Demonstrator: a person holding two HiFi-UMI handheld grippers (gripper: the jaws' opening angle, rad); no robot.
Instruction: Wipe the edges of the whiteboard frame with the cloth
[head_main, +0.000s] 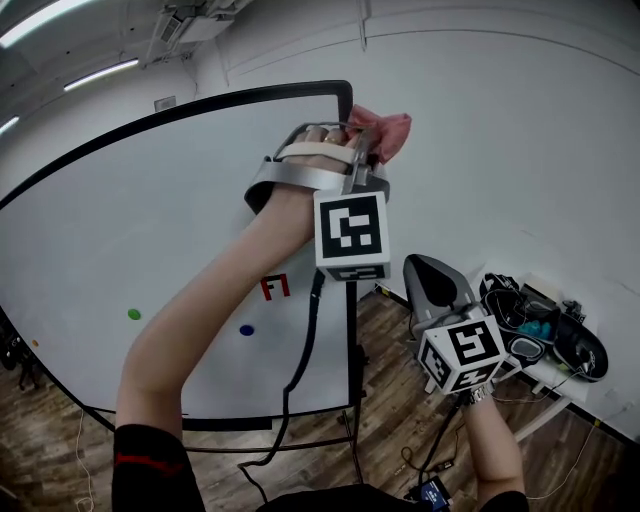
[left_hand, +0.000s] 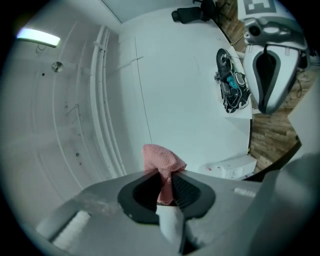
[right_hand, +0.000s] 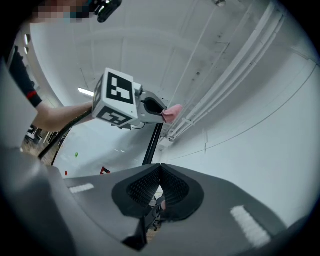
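The left gripper (head_main: 364, 138) pinches only a fold of cloth (head_main: 388, 131), seemingly off the frame (head_main: 250, 97), so dragging could pull it free; the right gripper (right_hand: 159, 172) is closed, empty

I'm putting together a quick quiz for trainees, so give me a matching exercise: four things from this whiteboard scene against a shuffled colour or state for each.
Things:
1. cloth
2. whiteboard frame
3. right gripper
4. left gripper

Colour or state:
A. black
B. shut, holding nothing
C. shut on the cloth
D. pink

Pairs: 1-D, 2-A, 3-B, 4-C.
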